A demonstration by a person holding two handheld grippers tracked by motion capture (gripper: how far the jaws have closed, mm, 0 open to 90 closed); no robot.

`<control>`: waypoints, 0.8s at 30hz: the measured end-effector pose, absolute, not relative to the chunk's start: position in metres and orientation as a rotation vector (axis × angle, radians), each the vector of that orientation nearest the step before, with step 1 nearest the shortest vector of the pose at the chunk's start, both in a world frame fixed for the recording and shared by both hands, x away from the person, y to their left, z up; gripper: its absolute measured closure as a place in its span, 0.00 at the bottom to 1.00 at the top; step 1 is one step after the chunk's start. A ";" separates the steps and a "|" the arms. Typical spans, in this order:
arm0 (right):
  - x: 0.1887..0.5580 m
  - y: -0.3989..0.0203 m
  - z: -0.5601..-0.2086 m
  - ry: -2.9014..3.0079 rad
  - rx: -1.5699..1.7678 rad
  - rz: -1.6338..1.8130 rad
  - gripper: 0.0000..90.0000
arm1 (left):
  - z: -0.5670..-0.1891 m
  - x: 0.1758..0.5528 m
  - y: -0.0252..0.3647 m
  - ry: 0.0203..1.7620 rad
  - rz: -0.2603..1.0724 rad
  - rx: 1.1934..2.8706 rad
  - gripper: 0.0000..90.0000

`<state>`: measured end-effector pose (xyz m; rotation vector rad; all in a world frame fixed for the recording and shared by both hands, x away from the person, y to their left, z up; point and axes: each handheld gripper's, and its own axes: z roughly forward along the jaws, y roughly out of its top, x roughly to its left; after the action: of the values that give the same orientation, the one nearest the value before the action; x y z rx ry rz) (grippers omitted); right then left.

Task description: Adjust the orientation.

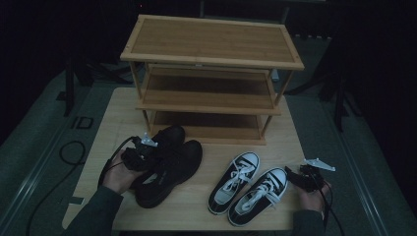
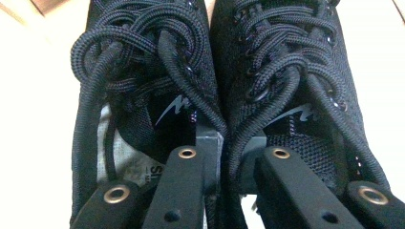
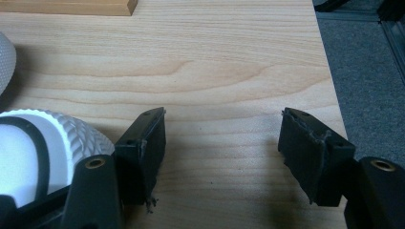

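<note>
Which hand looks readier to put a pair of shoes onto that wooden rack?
Left. The left gripper has its jaws inside the pair of black shoes, pinching their inner sides together. The right gripper is open over bare table beside the black-and-white sneakers.

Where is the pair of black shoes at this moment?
In the high view the pair of black shoes lies at the table's left front, before the wooden rack, pinched together by the left gripper.
</note>
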<state>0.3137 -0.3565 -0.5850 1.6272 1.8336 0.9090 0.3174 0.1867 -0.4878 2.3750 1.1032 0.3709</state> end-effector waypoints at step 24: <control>0.314 -0.357 -0.585 1.836 1.624 0.911 0.36 | -0.477 0.320 0.181 1.096 0.410 2.354 0.96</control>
<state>0.3135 -0.3566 -0.5850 1.6242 1.8357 0.9108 0.3196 0.1807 -0.4773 2.3539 1.0959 0.4099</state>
